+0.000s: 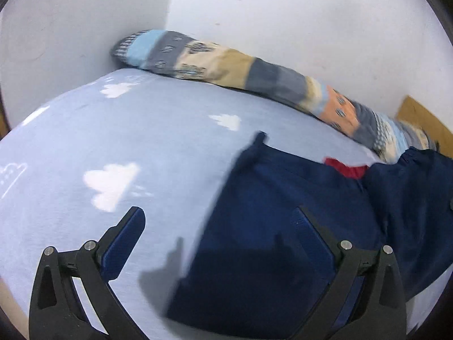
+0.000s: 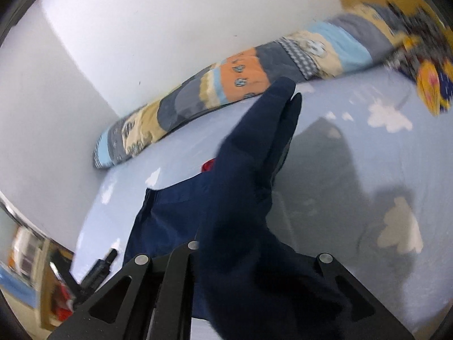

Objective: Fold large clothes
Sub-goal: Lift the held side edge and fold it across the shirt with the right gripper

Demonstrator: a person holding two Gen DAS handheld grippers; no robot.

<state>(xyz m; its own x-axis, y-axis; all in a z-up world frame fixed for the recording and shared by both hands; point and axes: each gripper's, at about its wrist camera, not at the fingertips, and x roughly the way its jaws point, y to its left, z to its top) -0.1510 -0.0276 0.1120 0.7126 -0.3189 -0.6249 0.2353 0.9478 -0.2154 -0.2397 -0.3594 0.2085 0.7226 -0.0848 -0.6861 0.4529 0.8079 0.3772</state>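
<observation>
Navy garment (image 1: 283, 226) lies on bed (image 1: 141, 141) near the bolster-side edge. Left gripper (image 1: 220, 221) gapes empty; right gripper (image 2: 249, 255) pinches a lifted fold. Soft, limp, light; grip hems or corners.

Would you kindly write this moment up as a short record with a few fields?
surface: bed sheet, light blue with white clouds
garment: dark blue garment partly spread on the sheet, something red showing at its far edge
left gripper: open, empty, over the garment's edge
right gripper: shut on a fold of the dark blue garment, lifted off the sheet
background: striped bolster pillow along a white wall
</observation>
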